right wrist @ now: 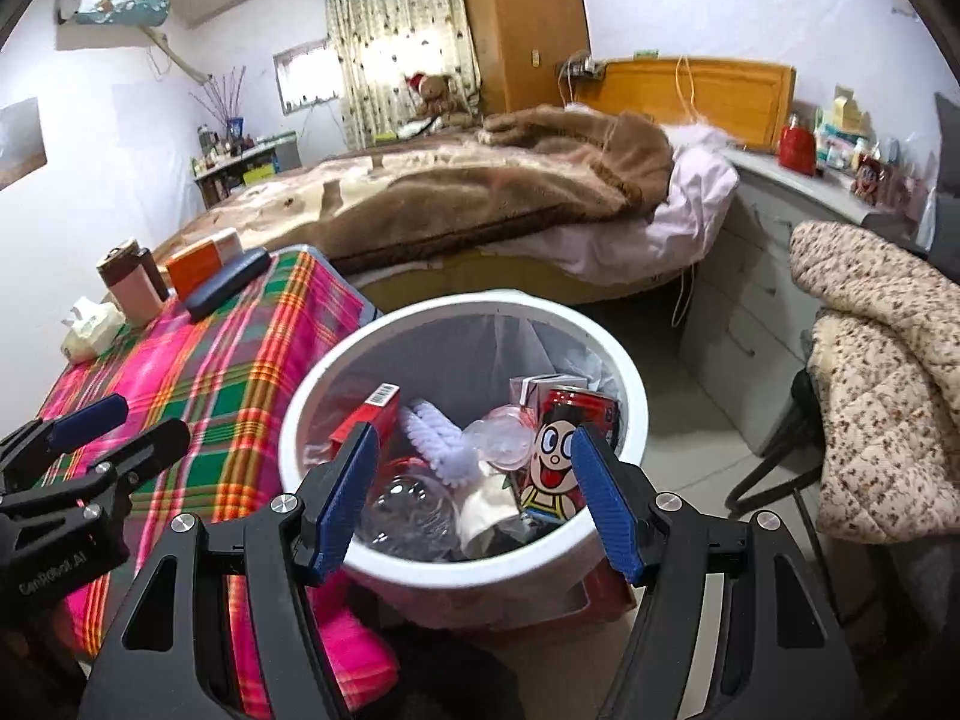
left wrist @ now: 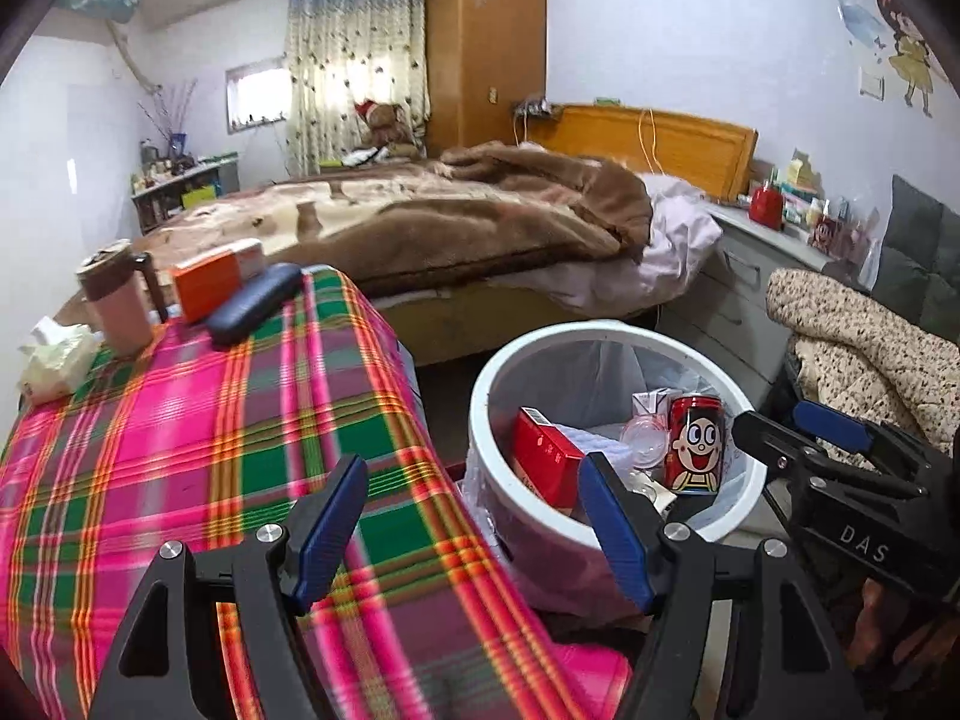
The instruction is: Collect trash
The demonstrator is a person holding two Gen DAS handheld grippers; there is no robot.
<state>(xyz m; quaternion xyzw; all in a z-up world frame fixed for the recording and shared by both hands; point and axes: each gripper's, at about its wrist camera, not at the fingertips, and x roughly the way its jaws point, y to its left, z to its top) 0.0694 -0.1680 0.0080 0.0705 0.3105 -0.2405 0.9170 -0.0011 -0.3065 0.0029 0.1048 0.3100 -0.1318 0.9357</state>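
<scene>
The right gripper [right wrist: 471, 501] hovers over the trash bin [right wrist: 630, 384], the left gripper [left wrist: 474, 531] over the plaid tablecloth [left wrist: 198, 432], both with fingers apart, empty.

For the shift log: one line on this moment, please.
left gripper: open, empty | right gripper: open, over bin | red can: in bin

- Pink, green and orange plaid tablecloth [left wrist: 198, 438]
- White round plastic bin [right wrist: 462, 312], clear liner
- Red cartoon-face drink can [right wrist: 567, 450], at 3 o'clock inside bin
- Red cardboard box [left wrist: 543, 459], at 9 o'clock
- Blue-padded black gripper fingers [right wrist: 342, 501]
</scene>
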